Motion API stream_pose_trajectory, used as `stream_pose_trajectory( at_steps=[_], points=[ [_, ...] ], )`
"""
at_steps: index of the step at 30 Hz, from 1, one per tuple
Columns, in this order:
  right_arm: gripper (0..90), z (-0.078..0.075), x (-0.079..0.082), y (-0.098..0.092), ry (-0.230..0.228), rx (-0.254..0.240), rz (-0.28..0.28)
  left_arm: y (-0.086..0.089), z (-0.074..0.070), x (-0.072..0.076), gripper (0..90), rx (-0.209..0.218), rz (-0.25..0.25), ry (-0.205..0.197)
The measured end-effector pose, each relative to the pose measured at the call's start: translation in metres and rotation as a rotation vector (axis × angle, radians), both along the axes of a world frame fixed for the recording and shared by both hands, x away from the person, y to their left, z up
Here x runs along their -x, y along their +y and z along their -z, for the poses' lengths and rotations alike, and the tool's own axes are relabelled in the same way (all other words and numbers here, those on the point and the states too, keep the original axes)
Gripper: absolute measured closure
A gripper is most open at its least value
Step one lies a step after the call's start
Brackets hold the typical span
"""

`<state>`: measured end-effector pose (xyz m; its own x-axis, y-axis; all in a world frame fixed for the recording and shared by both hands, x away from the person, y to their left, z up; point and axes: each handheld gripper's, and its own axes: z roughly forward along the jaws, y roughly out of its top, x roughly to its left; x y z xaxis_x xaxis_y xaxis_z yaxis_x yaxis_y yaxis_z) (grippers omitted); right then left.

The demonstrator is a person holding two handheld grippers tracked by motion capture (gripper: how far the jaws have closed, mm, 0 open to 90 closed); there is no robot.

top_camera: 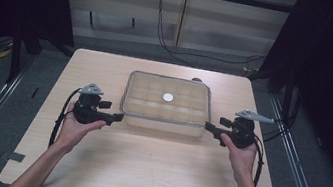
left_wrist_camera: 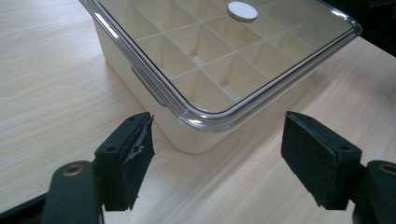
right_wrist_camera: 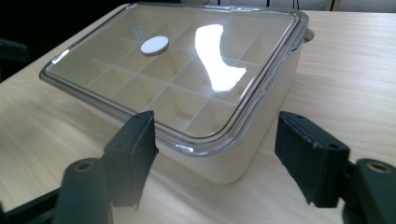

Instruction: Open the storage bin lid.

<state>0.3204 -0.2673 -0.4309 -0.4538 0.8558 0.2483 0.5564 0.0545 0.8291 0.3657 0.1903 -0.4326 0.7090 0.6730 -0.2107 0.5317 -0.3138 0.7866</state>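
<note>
One glare patch (right_wrist_camera: 217,58) streaks the lid (right_wrist_camera: 140,88).

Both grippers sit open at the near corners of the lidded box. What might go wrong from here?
1. The left gripper and right gripper face only the corners of the clear lid; a pinch on that thin rounded rim may slip.
2. Uneven lifting could tilt the divided box.
3. The small white disc lying on the lid could then slide off.
</note>
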Motion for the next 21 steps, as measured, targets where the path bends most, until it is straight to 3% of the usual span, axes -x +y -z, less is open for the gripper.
stream_pose_trajectory(
  at_steps=[2, 4, 7, 14, 21],
  points=[
    [25.0, 0.002, -0.004, -0.003, 0.009, -0.029, -0.007, -0.001, 0.0, -0.004, 23.3, -0.004, -0.004, 0.01],
    [23.6, 0.002, -0.007, -0.005, 0.02, -0.029, -0.008, -0.001, -0.001, -0.008, 21.9, 0.01, -0.012, 0.016],
    [14.5, 0.001, -0.013, -0.005, 0.034, -0.002, -0.01, -0.001, -0.003, -0.015, 21.6, 0.005, -0.012, 0.011],
    [16.0, -0.004, -0.026, -0.001, 0.041, 0.0, -0.037, -0.007, -0.007, -0.034, 22.6, -0.003, 0.0, 0.03],
    [16.4, -0.006, -0.045, 0.001, 0.09, 0.04, -0.028, -0.015, 0.003, -0.045, 23.8, -0.017, 0.006, 0.064]
  ],
)
